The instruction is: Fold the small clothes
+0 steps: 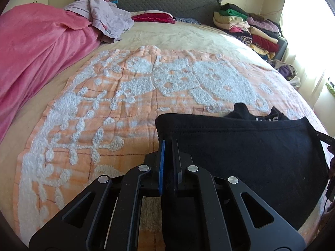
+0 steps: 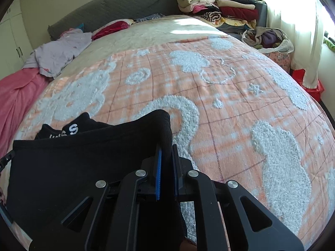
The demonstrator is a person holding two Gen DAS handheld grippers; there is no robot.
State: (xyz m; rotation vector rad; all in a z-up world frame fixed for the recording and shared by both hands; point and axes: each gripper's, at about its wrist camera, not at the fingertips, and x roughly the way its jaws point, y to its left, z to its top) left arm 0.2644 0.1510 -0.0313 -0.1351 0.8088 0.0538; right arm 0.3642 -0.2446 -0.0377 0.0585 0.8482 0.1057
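Two grippers are clamped on one black garment (image 1: 240, 152): the left gripper (image 1: 168, 144) pinches its left corner, the right gripper (image 2: 165, 148) its right corner. The cloth hangs slack between them just over the orange blanket (image 1: 94, 104), likely light, soft and limp; corners give the surest hold.

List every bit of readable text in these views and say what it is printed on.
"S": white letter on the black garment, on the fold behind its held edge.
More white letters beside it: too creased and blurred to read.
Left wrist view: white lettering on the same garment, unreadable.
Nothing else carries text.
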